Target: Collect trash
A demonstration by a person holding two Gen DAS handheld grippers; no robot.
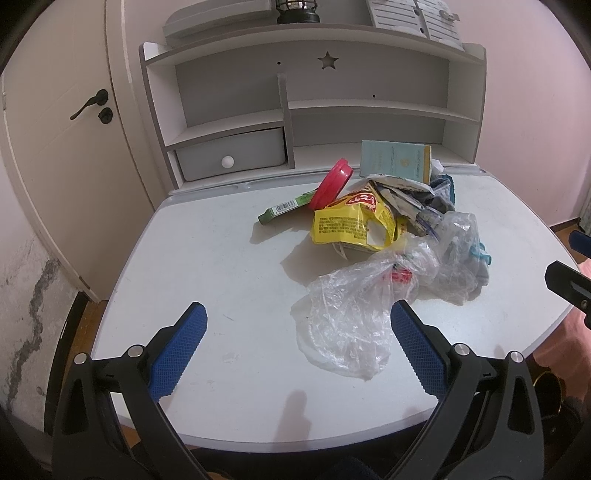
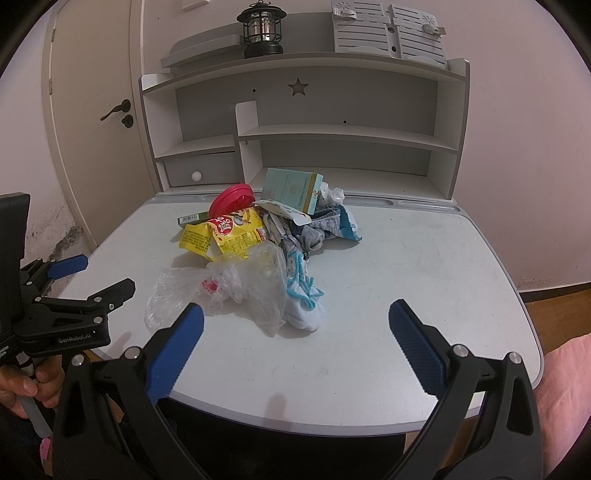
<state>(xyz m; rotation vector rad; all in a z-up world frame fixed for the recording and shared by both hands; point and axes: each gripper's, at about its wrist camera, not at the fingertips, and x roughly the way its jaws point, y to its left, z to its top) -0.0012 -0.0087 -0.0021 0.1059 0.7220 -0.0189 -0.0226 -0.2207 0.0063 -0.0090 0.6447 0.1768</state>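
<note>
A heap of trash lies on the grey desk (image 1: 207, 266) (image 2: 424, 258). It holds a crumpled clear plastic bag (image 1: 351, 314) (image 2: 240, 291), a yellow snack wrapper (image 1: 351, 221) (image 2: 229, 232), a red lid (image 1: 330, 182) (image 2: 231, 201), a green carton (image 1: 284, 210) (image 2: 192, 219), a pale teal box (image 1: 395, 160) (image 2: 291, 190) and crumpled cloth and paper (image 2: 314, 229). My left gripper (image 1: 297, 321) stands open over the desk's near part, its right finger at the bag's edge. My right gripper (image 2: 295, 323) is open too, just in front of the heap, empty.
A white shelf unit (image 1: 314, 92) (image 2: 332, 129) with a small drawer (image 1: 231, 153) backs the desk. A lantern (image 2: 262, 29) sits on top. A door (image 1: 74, 147) is at the left. A hand (image 2: 26, 384) holds the left gripper's grip.
</note>
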